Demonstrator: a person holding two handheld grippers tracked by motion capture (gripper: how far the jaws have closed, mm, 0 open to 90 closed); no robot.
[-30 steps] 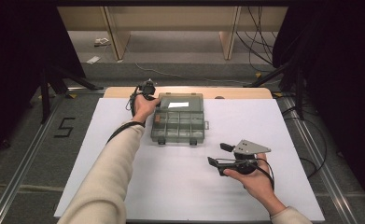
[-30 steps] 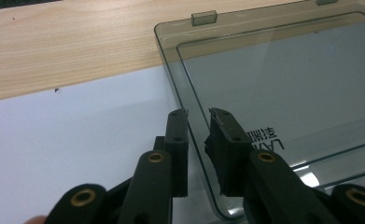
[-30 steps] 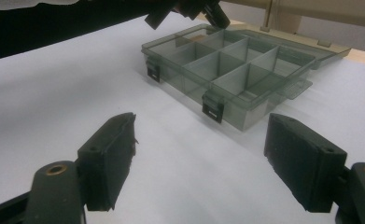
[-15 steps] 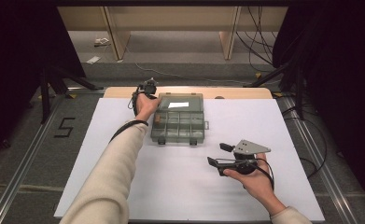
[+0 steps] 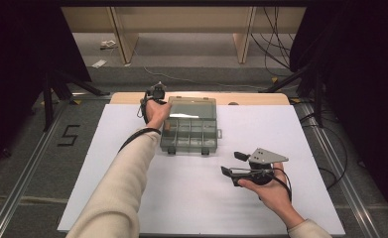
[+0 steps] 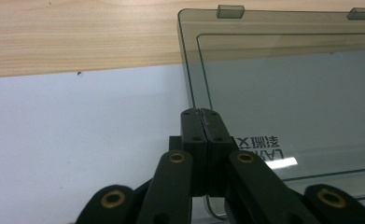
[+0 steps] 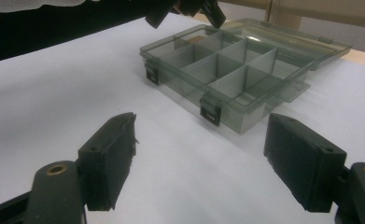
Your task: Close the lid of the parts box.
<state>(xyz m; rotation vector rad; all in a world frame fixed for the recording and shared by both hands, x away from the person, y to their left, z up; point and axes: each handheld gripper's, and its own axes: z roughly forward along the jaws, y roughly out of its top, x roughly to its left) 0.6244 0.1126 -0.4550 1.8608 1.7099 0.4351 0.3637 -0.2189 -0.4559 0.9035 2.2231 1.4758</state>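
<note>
Smoky plastic organizer box [image 5: 189, 134] sits near the desk's far edge; left tongs [image 6: 201, 116] pinch its lid [image 6: 287, 88] to swing it open, right tongs [image 7: 199, 161] wait spread wide, empty.

Box lid [image 5: 190, 107] — now swung open

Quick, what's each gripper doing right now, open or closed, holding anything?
Left gripper: shut, jaws pressed together over the lid of the open box; no grip on it can be made out.
Right gripper: open, holding nothing, above the table.
</note>
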